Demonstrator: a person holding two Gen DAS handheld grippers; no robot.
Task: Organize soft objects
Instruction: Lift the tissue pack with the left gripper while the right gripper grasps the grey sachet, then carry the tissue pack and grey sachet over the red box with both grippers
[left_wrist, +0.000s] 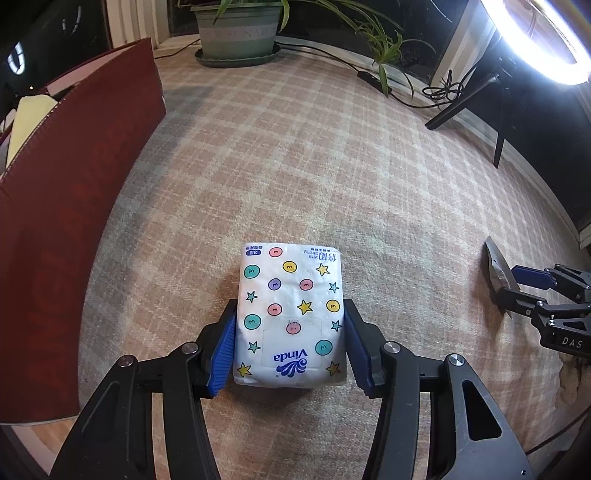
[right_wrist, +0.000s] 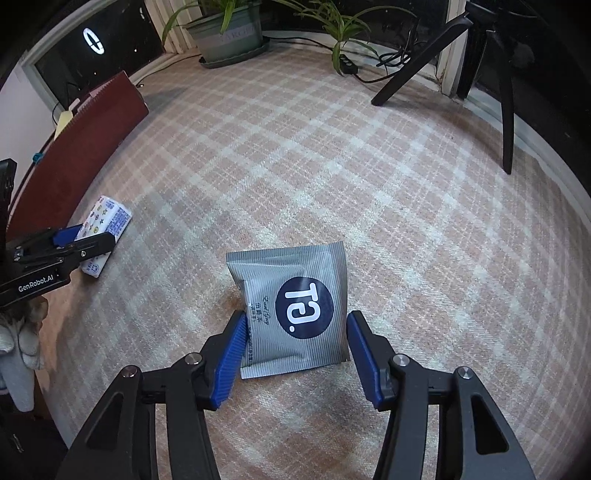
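My left claw (left_wrist: 291, 345) straddles the Vinda tissue pack (left_wrist: 291, 317), which lies flat on the plaid cloth (left_wrist: 295, 166) of the desk. The left blue pad looks to be touching the pack's side; the right pad sits just beside it, and I cannot tell whether it presses. I judge this claw closing on the pack but not yet clamped.

My right claw (right_wrist: 295, 354) is spread around the grey tea sachet (right_wrist: 295, 314) with the dark round logo. The sachet rests on the cloth between the pads, the left pad at its edge, the right pad a little clear of it, so this claw is released.

So the step in hand is the pick-up, both soft items about to be gripped together. The dark red box (left_wrist: 74, 184) stands along the left edge of the desk, near the tissue pack, and is the likely place to put them. Next I would squeeze gently, since both will crush, then lift and carry leftward.

Little of the box's inside shows: only a pale yellow thing (left_wrist: 29, 118) over its wall. The sachet's small print is too fine to read, and the ring light (left_wrist: 546, 37) glares out the far right corner.
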